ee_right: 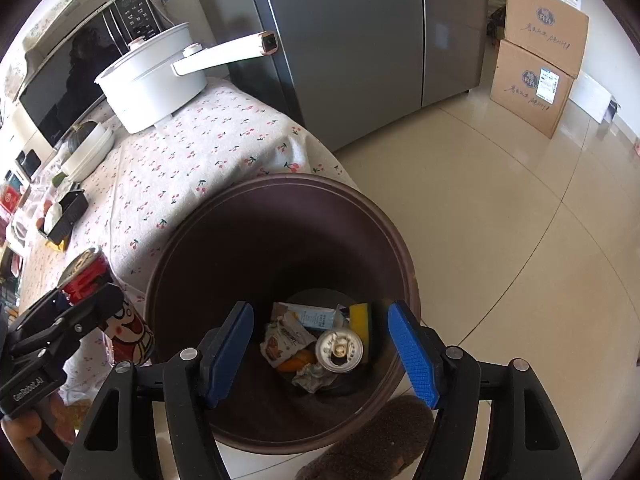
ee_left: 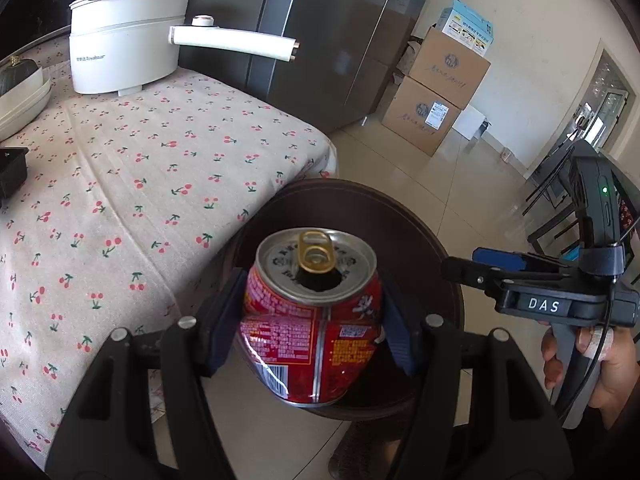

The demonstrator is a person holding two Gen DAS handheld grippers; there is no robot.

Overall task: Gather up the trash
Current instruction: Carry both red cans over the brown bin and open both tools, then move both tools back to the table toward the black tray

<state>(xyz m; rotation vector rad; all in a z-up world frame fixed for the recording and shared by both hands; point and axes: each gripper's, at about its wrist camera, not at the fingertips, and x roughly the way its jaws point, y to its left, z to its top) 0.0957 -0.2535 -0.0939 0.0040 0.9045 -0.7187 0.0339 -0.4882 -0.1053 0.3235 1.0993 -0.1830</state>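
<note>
A dented red drink can (ee_left: 312,320), its tab end up and opened, is pinched between the blue pads of my left gripper (ee_left: 312,332), over the near rim of a dark brown round bin (ee_left: 360,190). The right wrist view shows that left gripper (ee_right: 80,296) and its red can (ee_right: 86,276) left of the bin (ee_right: 400,240). My right gripper (ee_right: 320,350) hangs open above the bin's mouth, nothing between its fingers. On the bin's bottom lie a silver can (ee_right: 339,350), a yellow sponge (ee_right: 360,320) and wrappers (ee_right: 286,340). The right gripper (ee_left: 472,264) also shows at the right of the left wrist view.
The bin stands on a tiled floor against a table with a cherry-print cloth (ee_left: 132,184). A white electric pot (ee_left: 124,40) sits at the table's far end. A grey fridge (ee_right: 352,48) and stacked cardboard boxes (ee_right: 536,72) stand behind. A brown slipper (ee_right: 372,440) is by the bin.
</note>
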